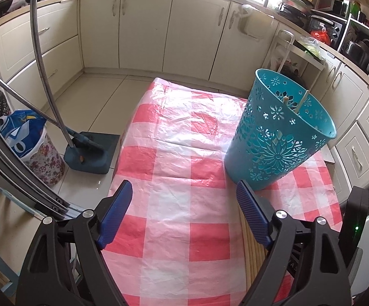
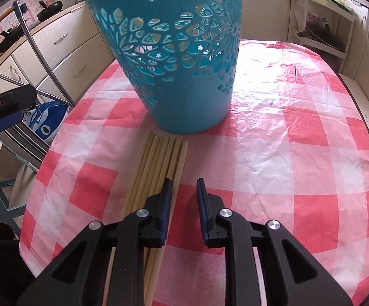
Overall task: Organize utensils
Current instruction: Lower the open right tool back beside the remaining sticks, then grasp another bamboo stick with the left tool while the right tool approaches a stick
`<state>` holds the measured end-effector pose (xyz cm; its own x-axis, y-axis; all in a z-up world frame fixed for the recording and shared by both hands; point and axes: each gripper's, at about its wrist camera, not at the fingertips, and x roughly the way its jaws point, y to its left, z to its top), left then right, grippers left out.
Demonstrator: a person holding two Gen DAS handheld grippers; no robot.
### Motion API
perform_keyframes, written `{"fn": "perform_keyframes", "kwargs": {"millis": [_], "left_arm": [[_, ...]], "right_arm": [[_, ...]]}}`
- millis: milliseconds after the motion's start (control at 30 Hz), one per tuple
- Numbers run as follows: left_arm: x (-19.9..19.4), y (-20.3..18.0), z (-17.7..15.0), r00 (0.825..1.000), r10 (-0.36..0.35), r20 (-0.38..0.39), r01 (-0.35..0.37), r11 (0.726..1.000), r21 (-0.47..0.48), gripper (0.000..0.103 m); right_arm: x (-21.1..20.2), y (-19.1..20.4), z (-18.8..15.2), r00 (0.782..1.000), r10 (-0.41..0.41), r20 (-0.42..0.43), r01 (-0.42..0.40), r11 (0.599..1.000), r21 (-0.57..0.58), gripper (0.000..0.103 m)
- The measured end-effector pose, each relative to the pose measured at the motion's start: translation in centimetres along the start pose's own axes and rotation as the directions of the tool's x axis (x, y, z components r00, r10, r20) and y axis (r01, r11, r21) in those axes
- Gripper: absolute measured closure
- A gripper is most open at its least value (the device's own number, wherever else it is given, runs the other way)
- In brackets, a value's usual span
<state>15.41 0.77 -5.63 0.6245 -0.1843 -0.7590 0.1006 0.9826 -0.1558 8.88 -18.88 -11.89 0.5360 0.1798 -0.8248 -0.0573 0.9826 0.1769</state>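
Left wrist view: a teal plastic basket (image 1: 281,130) with flower-shaped cutouts stands upright on a table under a pink-and-white checked tablecloth (image 1: 179,168). One or two pale chopsticks (image 1: 302,100) already lean inside it, so it appears to be the collecting holder. The left gripper (image 1: 184,199) hovers just in front of the basket and to its left, jaws spread wide and holding nothing, probably waiting its turn. A row of loose chopsticks shows just in front of the basket, beneath the gripper's right finger. Right wrist view: that row of wooden chopsticks (image 2: 156,163) lies flat and parallel, far ends nearly touching the basket's (image 2: 181,58) base, seemingly laid out for picking one by one. The right gripper (image 2: 183,182) is over their near ends, jaws partly open and empty; its left finger sits above the row's right edge, the gap just beside it.
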Motion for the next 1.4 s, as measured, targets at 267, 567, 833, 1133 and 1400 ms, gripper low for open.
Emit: {"fn": "perform_keyframes", "kwargs": {"millis": [267, 567, 833, 1133, 1400], "left_arm": [[-0.1, -0.3, 0.0, 1.0, 0.013, 0.007, -0.013, 1.0, 0.022, 0.021], [-0.2, -0.6, -0.2, 1.0, 0.025, 0.01, -0.025, 0.999, 0.043, 0.02], [0.1, -1.0, -0.3, 0.999, 0.033, 0.002, -0.033, 0.997, 0.063, 0.018], [1.7, -1.4, -1.2, 0.997, 0.026, -0.07, -0.02, 0.997, 0.08, 0.017], [3.9, -2.9, -2.7, 0.989, 0.043, -0.14, -0.024, 0.991, 0.131, 0.017]], "right_arm": [[0.2, 0.4, 0.0, 1.0, -0.008, 0.001, 0.008, 1.0, -0.019, 0.082], [0.4, 1.1, -0.1, 0.999, -0.043, -0.007, 0.042, 0.997, -0.06, 0.083], [0.1, 0.2, -0.2, 0.998, -0.055, -0.031, 0.054, 0.997, -0.058, 0.087], [-0.3, -0.8, -0.4, 0.997, -0.064, -0.042, 0.063, 0.997, -0.041, 0.087], [-0.4, -1.1, -0.3, 0.998, -0.049, -0.044, 0.048, 0.999, -0.025, 0.087]]}}
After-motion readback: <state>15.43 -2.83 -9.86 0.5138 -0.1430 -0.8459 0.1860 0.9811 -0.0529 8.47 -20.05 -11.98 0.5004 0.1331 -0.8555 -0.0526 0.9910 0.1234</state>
